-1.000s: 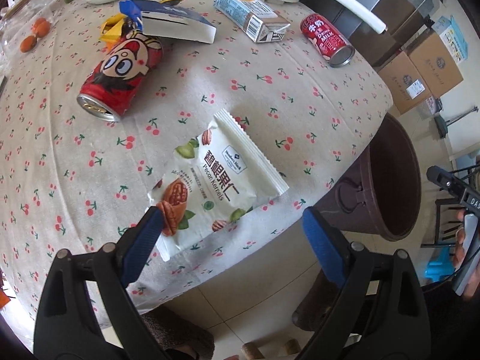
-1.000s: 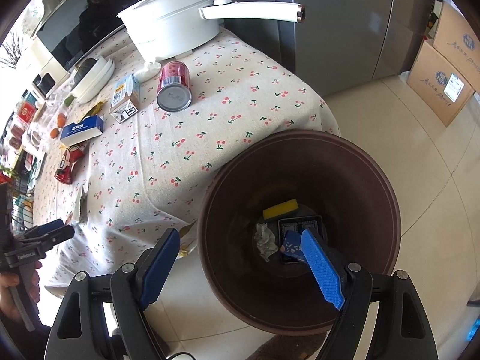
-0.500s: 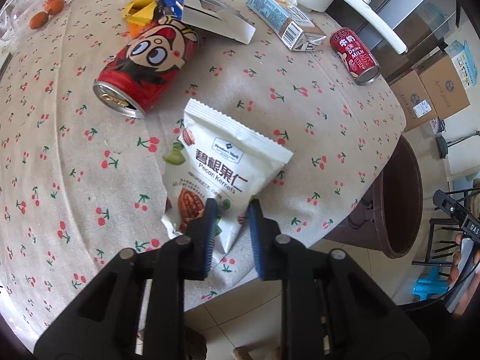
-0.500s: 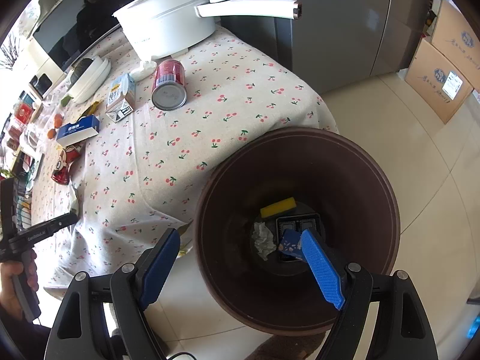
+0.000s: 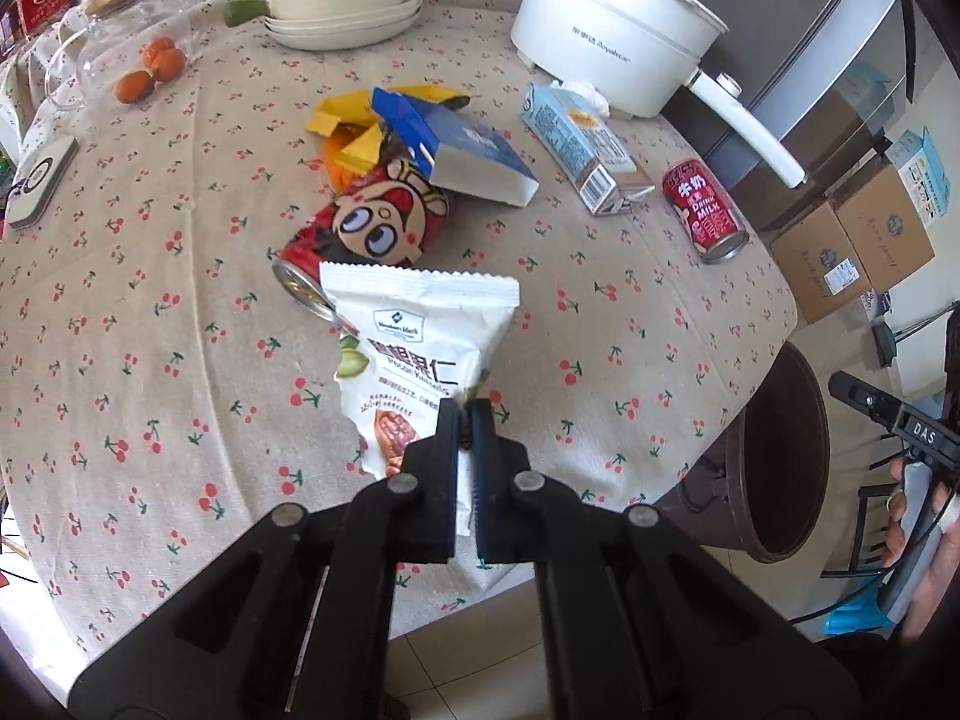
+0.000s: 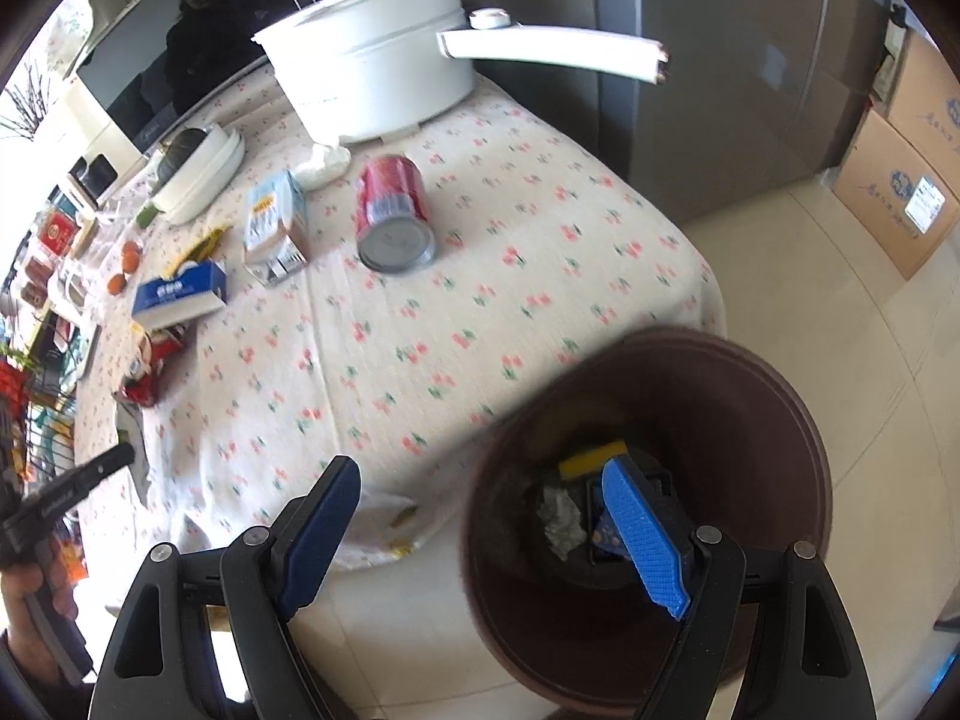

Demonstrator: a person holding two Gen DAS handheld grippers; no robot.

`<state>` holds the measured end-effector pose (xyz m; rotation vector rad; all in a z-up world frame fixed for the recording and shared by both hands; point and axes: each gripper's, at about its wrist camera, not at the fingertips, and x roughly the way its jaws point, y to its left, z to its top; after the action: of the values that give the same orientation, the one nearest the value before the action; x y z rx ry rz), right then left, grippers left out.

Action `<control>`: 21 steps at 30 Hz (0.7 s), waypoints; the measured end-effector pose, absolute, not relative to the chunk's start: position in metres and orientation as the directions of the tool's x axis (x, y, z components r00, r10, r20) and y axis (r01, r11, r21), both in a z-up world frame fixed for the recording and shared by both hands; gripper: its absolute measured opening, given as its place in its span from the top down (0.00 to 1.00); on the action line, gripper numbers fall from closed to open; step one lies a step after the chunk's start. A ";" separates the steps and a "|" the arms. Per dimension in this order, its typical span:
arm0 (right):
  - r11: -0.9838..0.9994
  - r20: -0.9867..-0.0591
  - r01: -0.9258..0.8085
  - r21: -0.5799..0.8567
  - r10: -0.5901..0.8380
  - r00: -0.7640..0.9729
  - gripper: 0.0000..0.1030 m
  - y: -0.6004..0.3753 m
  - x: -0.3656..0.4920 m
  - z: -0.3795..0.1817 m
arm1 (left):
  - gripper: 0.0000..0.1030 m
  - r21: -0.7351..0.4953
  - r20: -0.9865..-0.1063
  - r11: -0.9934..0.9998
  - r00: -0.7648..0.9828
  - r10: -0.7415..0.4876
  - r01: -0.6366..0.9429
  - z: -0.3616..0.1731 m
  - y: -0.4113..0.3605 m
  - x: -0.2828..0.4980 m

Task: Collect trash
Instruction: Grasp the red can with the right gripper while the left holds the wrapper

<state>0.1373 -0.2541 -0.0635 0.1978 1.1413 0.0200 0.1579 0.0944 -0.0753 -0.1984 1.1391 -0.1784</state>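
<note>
My left gripper (image 5: 462, 414) is shut on the lower edge of a white pecan snack bag (image 5: 414, 354), which stands lifted off the cherry-print tablecloth (image 5: 150, 312). Behind it lie a red cartoon can (image 5: 366, 234), a blue box (image 5: 462, 150), a light blue carton (image 5: 579, 144) and a red milk can (image 5: 705, 213). The brown trash bin (image 5: 780, 456) stands on the floor at the table's right edge. My right gripper (image 6: 480, 486) hangs open with nothing between its fingers, over the gap between table edge and bin (image 6: 780, 420), which holds several scraps.
A white pot (image 5: 612, 24) with a long handle, stacked white dishes (image 5: 342, 12) and orange fruits (image 5: 153, 66) sit at the back of the table. Cardboard boxes (image 5: 852, 240) stand on the floor beyond the bin. A grey fridge (image 6: 720, 60) rises behind the table.
My left gripper closed on the snack bag's lower edge and lifted it off the cloth. My right gripper, still open, shifted from above the bin toward the table edge.
</note>
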 end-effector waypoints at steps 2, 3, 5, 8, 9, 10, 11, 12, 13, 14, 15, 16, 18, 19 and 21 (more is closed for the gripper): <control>0.984 -0.895 0.069 0.166 0.121 0.429 0.18 -0.246 0.154 -0.063 | 0.96 -0.254 -0.872 0.967 0.426 -0.244 0.034 -0.071 0.095 0.161; 0.986 -0.893 0.059 0.158 0.117 0.435 0.18 -0.240 0.164 -0.064 | 0.96 -0.254 -0.868 0.967 0.434 -0.243 0.033 -0.069 0.096 0.162; 0.988 -0.886 0.041 0.147 0.113 0.449 0.18 -0.229 0.183 -0.067 | 0.96 -0.258 -0.861 0.966 0.447 -0.243 0.027 -0.065 0.094 0.164; 0.988 -0.879 0.020 0.153 0.126 0.460 0.18 -0.219 0.210 -0.078 | 0.96 -0.271 -0.854 0.963 0.458 -0.248 0.017 -0.062 0.094 0.167; 0.988 -0.880 0.019 0.152 0.126 0.459 0.18 -0.216 0.220 -0.082 | 0.96 -0.270 -0.852 0.963 0.461 -0.247 0.017 -0.061 0.095 0.168; 0.988 -0.880 0.019 0.151 0.126 0.459 0.18 -0.214 0.227 -0.086 | 0.96 -0.270 -0.850 0.963 0.465 -0.247 0.019 -0.059 0.095 0.169; 0.989 -0.878 0.019 0.149 0.124 0.463 0.18 -0.213 0.236 -0.090 | 0.96 -0.267 -0.848 0.964 0.470 -0.245 0.020 -0.058 0.096 0.170; 0.989 -0.875 0.020 0.147 0.121 0.469 0.19 -0.211 0.243 -0.093 | 0.96 -0.263 -0.847 0.965 0.474 -0.241 0.020 -0.057 0.097 0.171; 0.989 -0.872 0.019 0.144 0.118 0.475 0.19 -0.209 0.250 -0.095 | 0.96 -0.261 -0.846 0.965 0.477 -0.239 0.019 -0.056 0.098 0.171; 0.990 -0.870 0.019 0.143 0.116 0.479 0.19 -0.208 0.255 -0.097 | 0.96 -0.262 -0.845 0.965 0.479 -0.239 0.019 -0.055 0.100 0.172; 0.989 -0.867 0.017 0.144 0.117 0.485 0.19 -0.206 0.261 -0.099 | 0.96 -0.263 -0.844 0.965 0.480 -0.238 0.017 -0.055 0.101 0.172; 0.989 -0.864 0.015 0.147 0.121 0.489 0.19 -0.205 0.267 -0.101 | 0.96 -0.263 -0.845 0.965 0.479 -0.238 0.014 -0.055 0.103 0.173; 0.988 -0.863 0.011 0.151 0.126 0.490 0.22 -0.201 0.274 -0.104 | 0.96 -0.264 -0.848 0.964 0.474 -0.237 0.010 -0.057 0.105 0.174; 0.988 -0.863 0.007 0.153 0.130 0.489 0.24 -0.199 0.278 -0.107 | 0.96 -0.265 -0.849 0.964 0.471 -0.237 0.008 -0.058 0.106 0.174; 0.989 -0.865 -0.001 0.148 0.130 0.484 0.32 -0.194 0.282 -0.112 | 0.96 -0.265 -0.851 0.964 0.467 -0.239 0.010 -0.059 0.106 0.175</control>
<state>0.2821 -0.1945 -0.1117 0.1335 1.0631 0.0803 0.1753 0.1058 -0.0589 -0.2357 1.0770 -0.1547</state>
